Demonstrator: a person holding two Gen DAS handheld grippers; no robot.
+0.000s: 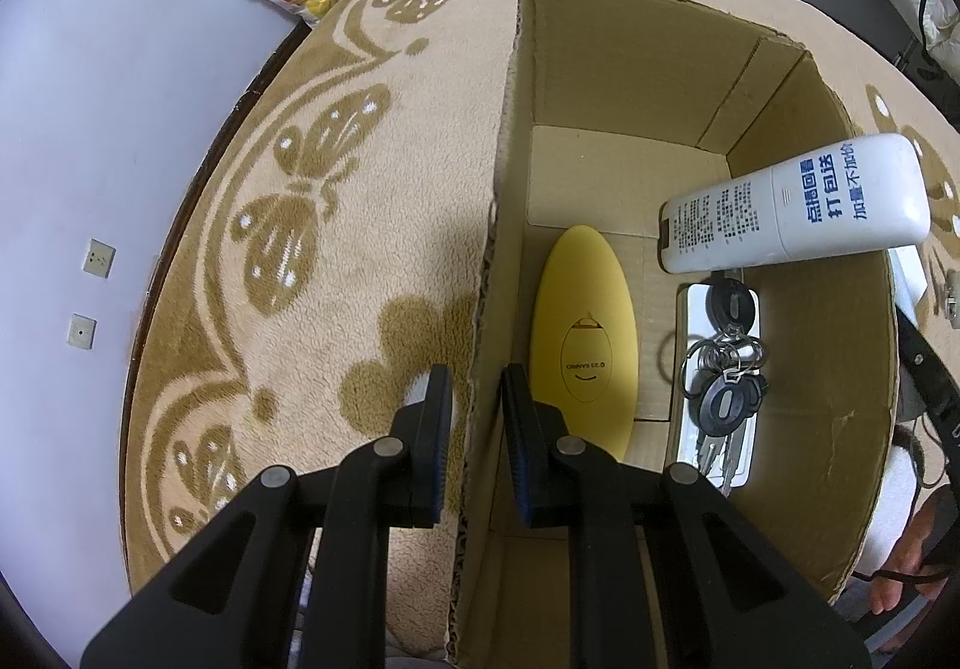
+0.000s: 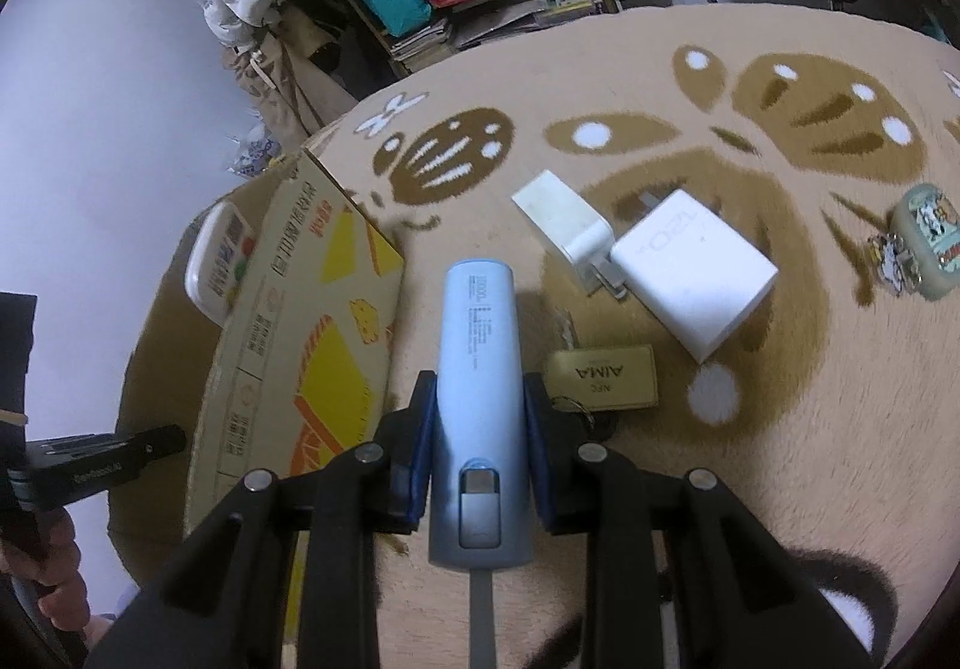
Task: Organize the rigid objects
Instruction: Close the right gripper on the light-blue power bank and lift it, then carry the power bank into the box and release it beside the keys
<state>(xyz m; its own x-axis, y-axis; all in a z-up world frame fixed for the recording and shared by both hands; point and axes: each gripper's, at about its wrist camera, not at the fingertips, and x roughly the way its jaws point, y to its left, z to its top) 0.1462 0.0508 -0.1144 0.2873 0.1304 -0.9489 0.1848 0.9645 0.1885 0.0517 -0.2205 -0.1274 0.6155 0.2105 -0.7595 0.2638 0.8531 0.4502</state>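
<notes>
While the left camera looks down along its tongs (image 1: pixel 476 405), the two black fingers straddle the raw edge of the cardboard box (image 1: pixel 624 69), one outside over the fleece and one inside, set narrow on that wall. Hard to say how firmly they pinch it, since the wall runs right through the gap. Inside lie a smooth yellow oval case (image 1: pixel 581 333), a bunch of keys (image 1: pixel 723 369) with black plastic heads on a pale card, and a white remote (image 1: pixel 798 207) leaning on the far rim with its printed back up. The near corner of the box is hidden behind the tongs. The box sits on a fuzzy beige blanket (image 1: pixel 336 261) with brown butterfly shapes, and beyond it there's a plain pale wall and stacked books.

From the right camera, the right tongs (image 2: pixel 478 399) clamp a pale blue power bank (image 2: pixel 477 369), rounded and matte, its plug end toward the lens; its tail is cut off below. Behind it on the blanket: two white chargers (image 2: pixel 696 273) touching, a gold AIMA tag (image 2: pixel 606 378) partly hidden by a finger, and a small printed case (image 2: pixel 927 249) at the blurry edge. The box's printed yellow side is just left, and the remote pokes over it.
</notes>
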